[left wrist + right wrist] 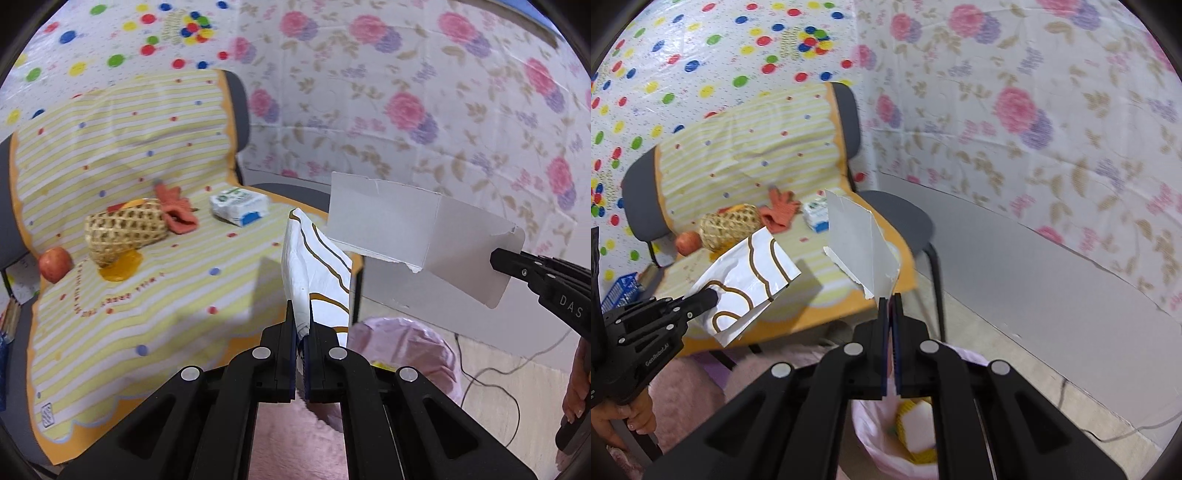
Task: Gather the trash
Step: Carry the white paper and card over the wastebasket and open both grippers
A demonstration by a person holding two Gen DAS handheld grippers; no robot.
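Across the chair, its seat and back draped in a yellow-striped cloth with scalloped orange edging, lie a woven straw basket at about 10 o'clock in the left view, an apple to its left, an orange glove and a soft tissue pack behind.

Below, at 5 o'clock in the right view, stands the bin, lined with thin pink plastic and already holding yellow-and-white scraps.

Largest of the trash in hand is the torn grey cardboard piece: flat, creased into panels, ragged along one edge. It looks light and fairly stiff, so an edge pinch should carry it, though a torn flap may bend. The right claw is clenched on its lower corner.

Smaller is the white wrapper with brown looping lines, glossy and crinkled. I judge it very light, limp and somewhat slippery; a firm grip well in from the edge suits it. The left claw is clamped on its bottom end, the sheet standing up between the fingers.

Both pieces hang in the air near the chair's front edge, above or just beside the bin.
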